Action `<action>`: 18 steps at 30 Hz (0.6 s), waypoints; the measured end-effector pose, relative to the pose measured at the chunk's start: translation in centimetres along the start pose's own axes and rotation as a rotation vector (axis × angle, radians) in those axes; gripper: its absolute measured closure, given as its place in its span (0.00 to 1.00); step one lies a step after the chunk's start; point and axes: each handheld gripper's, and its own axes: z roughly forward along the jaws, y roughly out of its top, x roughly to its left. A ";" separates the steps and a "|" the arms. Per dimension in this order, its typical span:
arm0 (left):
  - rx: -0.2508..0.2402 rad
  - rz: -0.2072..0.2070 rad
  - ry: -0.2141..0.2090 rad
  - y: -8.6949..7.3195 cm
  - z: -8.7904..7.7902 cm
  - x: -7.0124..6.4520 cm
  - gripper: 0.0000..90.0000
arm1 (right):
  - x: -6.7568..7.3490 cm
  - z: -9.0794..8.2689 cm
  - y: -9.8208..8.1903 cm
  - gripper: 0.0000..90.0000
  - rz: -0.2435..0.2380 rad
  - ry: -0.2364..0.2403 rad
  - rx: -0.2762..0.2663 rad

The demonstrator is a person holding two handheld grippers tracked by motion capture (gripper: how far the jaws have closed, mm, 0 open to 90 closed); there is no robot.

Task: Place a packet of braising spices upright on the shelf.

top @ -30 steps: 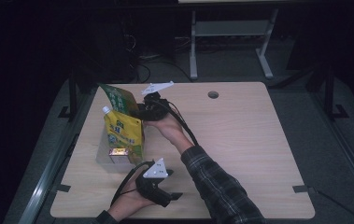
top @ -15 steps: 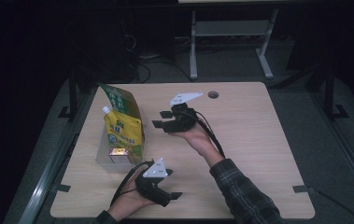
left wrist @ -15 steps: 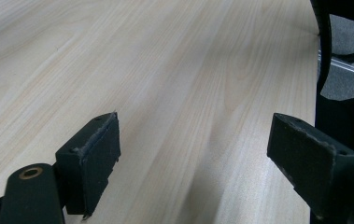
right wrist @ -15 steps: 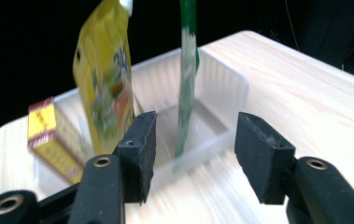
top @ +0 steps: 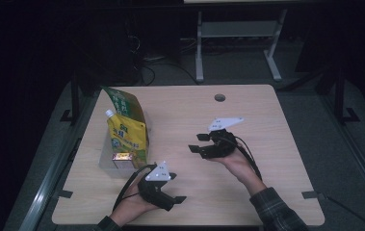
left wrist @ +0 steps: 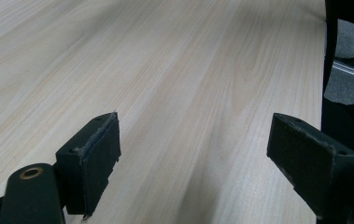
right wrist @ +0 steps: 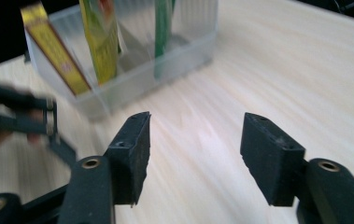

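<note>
A clear plastic bin [top: 106,162] stands at the table's left. Upright in it are a yellow spouted pouch [top: 128,135], a green pouch [top: 122,103] behind that, and a small yellow box [top: 121,157] in front. My right gripper [top: 195,143] hovers mid-table, well right of the bin and pointing at it. Its jaws have just been opening and nothing is between them [right wrist: 194,140]. The right gripper view shows the bin [right wrist: 132,88] and the yellow pouch [right wrist: 101,42] ahead. My left gripper [top: 174,203] rests near the front edge, open over bare wood [left wrist: 193,140].
The wooden tabletop [top: 276,144] has a round cable hole [top: 220,97] at the back. A metal frame [top: 238,33] stands on the dark floor behind the table. In the right gripper view, the left gripper [right wrist: 25,121] shows blurred at the left.
My right gripper has pulled away from the pouches in the bin, moving right and toward the front to mid-table, with its jaws wider. The left gripper has stayed put.
</note>
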 end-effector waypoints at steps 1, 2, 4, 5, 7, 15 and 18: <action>0.003 0.004 0.001 0.0 0.0 0.0 0.19 | -0.1 -0.3 -0.6 0.46 0.003 -0.005 0.007; 0.002 0.000 0.003 0.0 0.0 0.0 0.19 | -0.1 -0.7 -1.2 0.45 0.010 -0.005 0.018; 0.003 -0.005 0.002 0.0 0.0 0.0 0.19 | -0.1 -1.4 -2.3 0.43 0.020 -0.002 0.031; -0.003 -0.012 0.000 0.0 0.0 -0.1 0.19 | -0.1 -1.7 -2.8 0.42 0.015 -0.004 0.043; 0.001 -0.008 0.000 0.0 0.0 0.0 0.19 | 0.0 -2.3 -3.8 0.39 0.019 -0.009 0.050; 0.023 -0.001 -0.001 -0.2 0.1 0.1 0.19 | 0.2 -4.9 -7.7 0.33 0.035 -0.030 0.068; 0.032 -0.002 -0.003 -0.2 0.1 0.1 0.19 | 0.3 -5.8 -8.9 0.31 0.049 -0.043 0.072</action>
